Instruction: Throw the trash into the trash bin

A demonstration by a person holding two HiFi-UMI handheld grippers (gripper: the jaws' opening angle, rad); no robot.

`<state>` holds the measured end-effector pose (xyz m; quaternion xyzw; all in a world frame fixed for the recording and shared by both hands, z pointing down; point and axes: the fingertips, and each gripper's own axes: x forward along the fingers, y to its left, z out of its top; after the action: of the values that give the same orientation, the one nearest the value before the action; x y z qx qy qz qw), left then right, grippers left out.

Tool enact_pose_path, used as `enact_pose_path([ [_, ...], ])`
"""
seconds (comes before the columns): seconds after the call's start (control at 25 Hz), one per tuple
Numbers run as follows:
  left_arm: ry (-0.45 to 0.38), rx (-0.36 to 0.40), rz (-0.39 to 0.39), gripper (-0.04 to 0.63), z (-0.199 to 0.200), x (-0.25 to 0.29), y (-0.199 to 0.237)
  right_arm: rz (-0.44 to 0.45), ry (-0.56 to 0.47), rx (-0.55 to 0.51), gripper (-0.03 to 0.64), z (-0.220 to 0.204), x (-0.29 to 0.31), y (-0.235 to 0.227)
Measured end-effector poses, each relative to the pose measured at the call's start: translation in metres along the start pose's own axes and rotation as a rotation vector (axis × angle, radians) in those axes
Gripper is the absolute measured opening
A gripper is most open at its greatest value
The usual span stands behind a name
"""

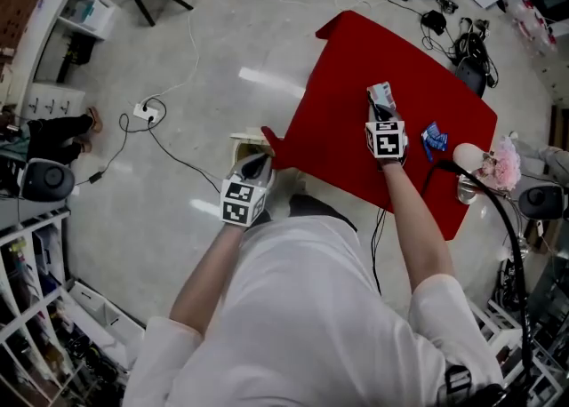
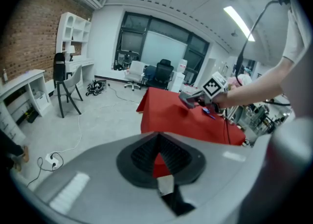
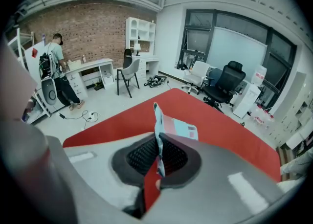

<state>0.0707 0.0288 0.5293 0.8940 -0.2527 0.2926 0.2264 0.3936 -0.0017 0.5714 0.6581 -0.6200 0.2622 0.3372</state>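
My right gripper (image 1: 380,110) hangs above the red table (image 1: 338,67), shut on a pale blue and pink wrapper (image 1: 381,93). In the right gripper view the wrapper (image 3: 179,128) stands up from the closed jaws (image 3: 157,142). My left gripper (image 1: 256,163) is off the table's near left corner, right over a cream open-topped box (image 1: 246,139) on the floor. Its jaws (image 2: 157,137) look shut, with nothing showing at the tips. The left gripper view also catches the right gripper (image 2: 193,99) over the table.
A small blue wrapper (image 1: 434,137) lies on the table to the right of the right gripper. A pink fluffy object (image 1: 503,165) and a lamp arm stand at the table's right edge. Cables and a power strip (image 1: 147,114) trail on the floor. A person (image 3: 55,71) stands at a far desk.
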Motion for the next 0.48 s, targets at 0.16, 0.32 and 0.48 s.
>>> enact_pose_path([
  [0.16,-0.002,-0.023,0.014,0.005,-0.013,-0.018,0.014,0.035,-0.022,-0.008,0.002,0.013,-0.009,0.039],
  [0.32,-0.011,-0.044,0.028,0.005,-0.022,-0.038,0.03,0.08,-0.032,-0.019,0.002,0.023,-0.015,0.084],
  [0.48,-0.027,-0.066,0.05,0.005,-0.031,-0.054,0.045,0.125,-0.037,-0.005,0.002,0.028,-0.016,0.128],
])
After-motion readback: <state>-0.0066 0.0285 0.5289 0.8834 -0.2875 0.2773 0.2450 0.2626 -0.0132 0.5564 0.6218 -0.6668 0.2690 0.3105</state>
